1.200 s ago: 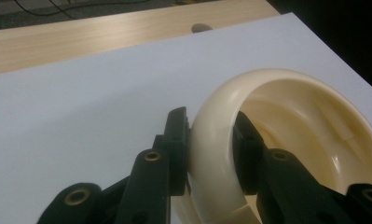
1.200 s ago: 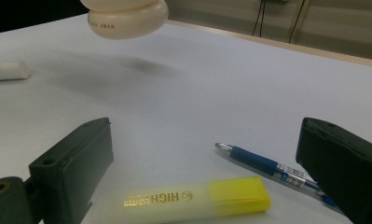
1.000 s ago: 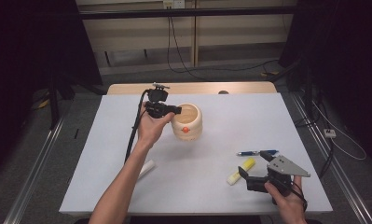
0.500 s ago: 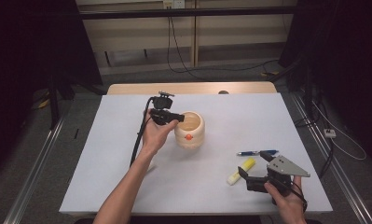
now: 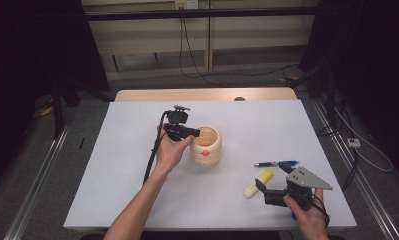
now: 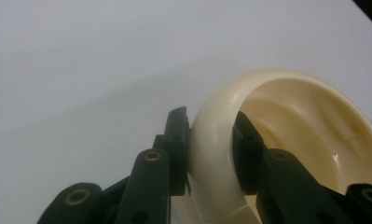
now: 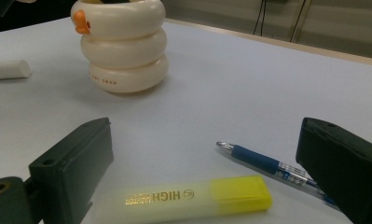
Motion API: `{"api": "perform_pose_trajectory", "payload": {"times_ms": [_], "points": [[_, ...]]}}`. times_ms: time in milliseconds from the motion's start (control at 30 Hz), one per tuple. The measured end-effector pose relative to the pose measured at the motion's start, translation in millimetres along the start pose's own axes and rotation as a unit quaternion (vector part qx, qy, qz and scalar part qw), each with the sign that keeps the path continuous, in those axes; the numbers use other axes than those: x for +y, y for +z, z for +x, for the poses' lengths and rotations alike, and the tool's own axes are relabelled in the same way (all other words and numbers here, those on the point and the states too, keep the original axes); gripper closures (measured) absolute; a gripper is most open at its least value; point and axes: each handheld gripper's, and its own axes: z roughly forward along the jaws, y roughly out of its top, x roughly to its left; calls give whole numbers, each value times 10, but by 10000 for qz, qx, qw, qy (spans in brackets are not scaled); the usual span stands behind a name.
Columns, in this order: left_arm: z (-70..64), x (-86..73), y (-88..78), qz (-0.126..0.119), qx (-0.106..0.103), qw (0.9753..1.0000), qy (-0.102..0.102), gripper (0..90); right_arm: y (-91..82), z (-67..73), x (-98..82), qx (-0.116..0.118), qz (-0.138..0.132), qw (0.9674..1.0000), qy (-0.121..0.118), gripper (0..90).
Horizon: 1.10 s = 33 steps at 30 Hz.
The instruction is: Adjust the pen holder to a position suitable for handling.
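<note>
The white tabletop carries everything, and its biggest load is the cream pen holder, a pot shaped like three stacked rings with a small orange beak on one side, standing near the middle of the tabletop, a little toward the left edge. The left gripper has its jaws closed narrow on the pot's rim: in the left gripper view one black jaw sits outside the wall and the other inside, both pressing the cream lip. The pot looks upright with its base on or very close to the surface; I cannot tell for sure whether it is resting or just lifted. Toward the near right corner the right gripper hovers low with its jaws spread wide and nothing between the pads; in the right gripper view the yellow highlighter lies just ahead of the gap, the blue pen beside it and slightly farther toward the right edge, the two near each other but apart. A small white cylinder, perhaps chalk or an eraser, lies near the left edge, close to the person's left forearm. As a judgement, the work is at an early stage: the holder is gripped and being positioned, but it appears empty, and neither highlighter nor pen has been picked up. Left to do: grasp each writing tool and drop it into the pot.
</note>
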Motion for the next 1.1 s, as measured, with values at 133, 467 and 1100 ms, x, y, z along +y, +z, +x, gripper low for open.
{"api": "perform_pose_trajectory", "payload": {"times_ms": [133,467,1100], "points": [[5,-10,30,-47,50,10000,-68,724,-4,0,-1,-4,11,10000,7,34],[56,-3,57,59,-143,9998,89,714,-3,1,-2,-12,14,10000,-2,34],[107,27,-110,-332,-396,9965,659,234,-5,-1,-1,-15,1,10000,14,34]]}}
